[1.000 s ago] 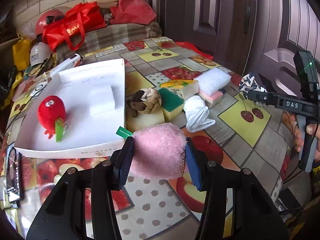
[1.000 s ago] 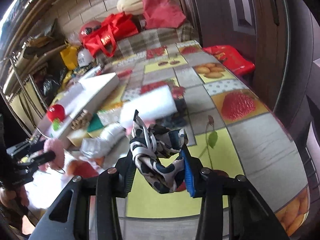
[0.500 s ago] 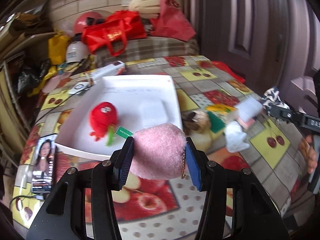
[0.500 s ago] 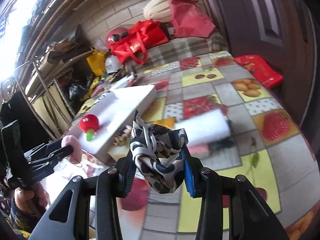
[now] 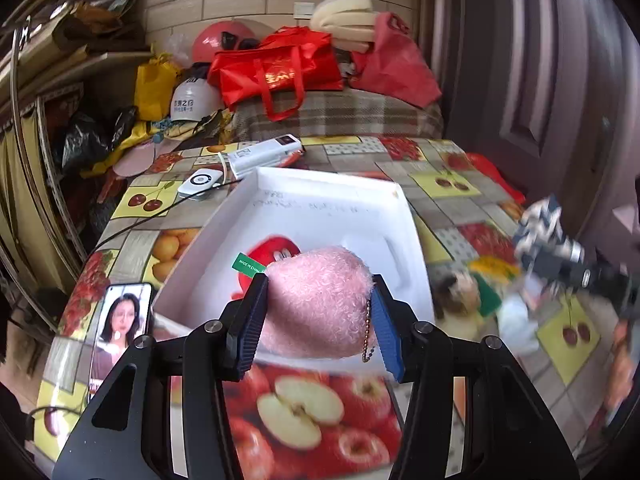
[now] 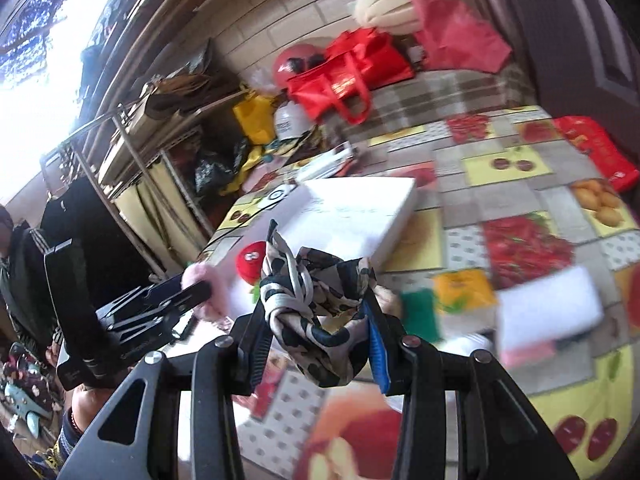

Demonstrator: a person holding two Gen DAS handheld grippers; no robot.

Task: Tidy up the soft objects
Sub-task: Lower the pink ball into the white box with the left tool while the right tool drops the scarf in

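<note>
My left gripper [image 5: 318,322] is shut on a pink fluffy plush [image 5: 318,304] with a green tag and a bead chain, held above the near edge of the white tray [image 5: 320,208]. A red plush toy [image 5: 274,250] lies in the tray, partly hidden behind the pink plush. My right gripper [image 6: 316,320] is shut on a knotted black-and-cream patterned scarf [image 6: 316,296], held above the table right of the tray [image 6: 360,208]. The right gripper with the scarf [image 5: 540,232] shows blurred in the left wrist view. The left gripper with the pink plush [image 6: 200,280] shows in the right wrist view.
Sponges and soft items [image 6: 460,292] lie blurred on the fruit-pattern tablecloth right of the tray; a white foam block [image 6: 548,308] is among them. A phone [image 5: 118,320] lies at the table's left edge. A power bank [image 5: 264,154] and cable sit behind the tray. Red bags [image 5: 280,68] stand at the back.
Both grippers have swung left toward the tray, each keeping its hold. The pink plush now hangs over the tray's near edge; the scarf has come closer to the tray.
</note>
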